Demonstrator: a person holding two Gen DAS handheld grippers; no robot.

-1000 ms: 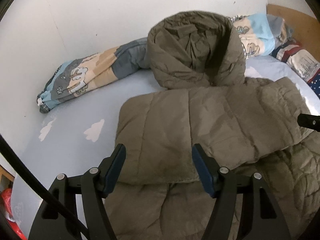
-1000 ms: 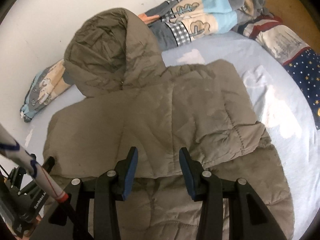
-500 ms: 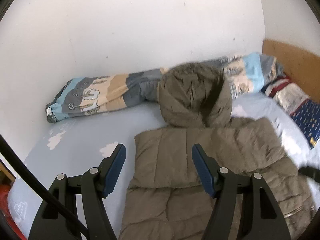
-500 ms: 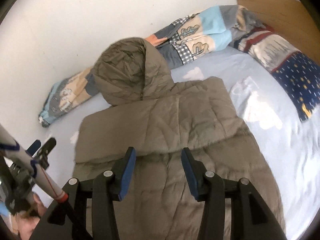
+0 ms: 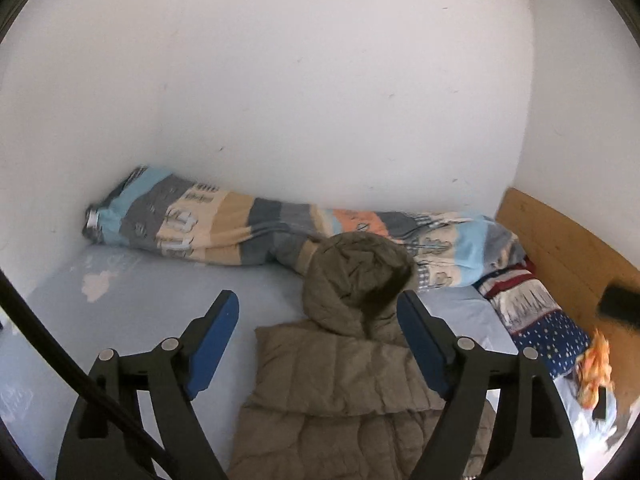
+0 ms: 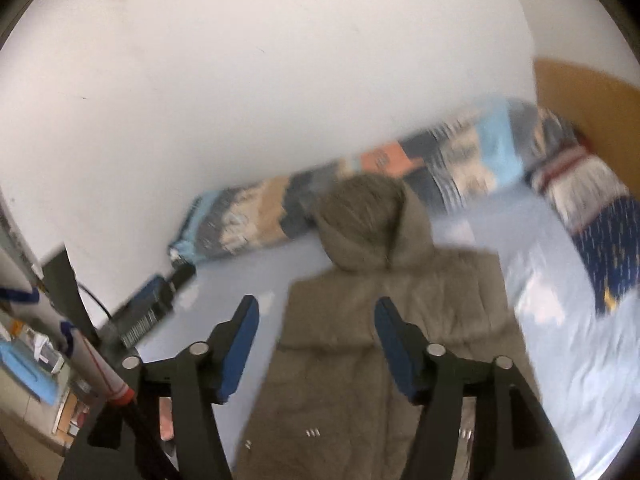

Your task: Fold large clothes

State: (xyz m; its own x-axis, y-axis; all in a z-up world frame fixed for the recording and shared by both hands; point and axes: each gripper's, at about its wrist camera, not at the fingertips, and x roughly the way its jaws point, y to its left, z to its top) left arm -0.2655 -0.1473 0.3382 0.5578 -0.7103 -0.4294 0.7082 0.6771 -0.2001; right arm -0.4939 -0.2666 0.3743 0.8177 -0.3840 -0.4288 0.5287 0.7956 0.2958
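left gripper (image 5: 318, 334) fingers spread wide, right gripper (image 6: 316, 330) likewise, both empty

A pale blue bed (image 5: 168, 308) carries an olive hooded jacket (image 5: 344, 364), a patchwork duvet (image 5: 224, 232) and a starry pillow (image 5: 548, 332)

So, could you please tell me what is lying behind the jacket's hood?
Behind the hood lies a rolled patterned quilt along the white wall. The hood covers the quilt's middle stretch, so that part cannot be seen. The blue sheet lies underneath.

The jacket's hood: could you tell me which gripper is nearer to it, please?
Left, marginally. The left gripper hangs open just short of the hood; the right gripper, also open, sits further back over the jacket.
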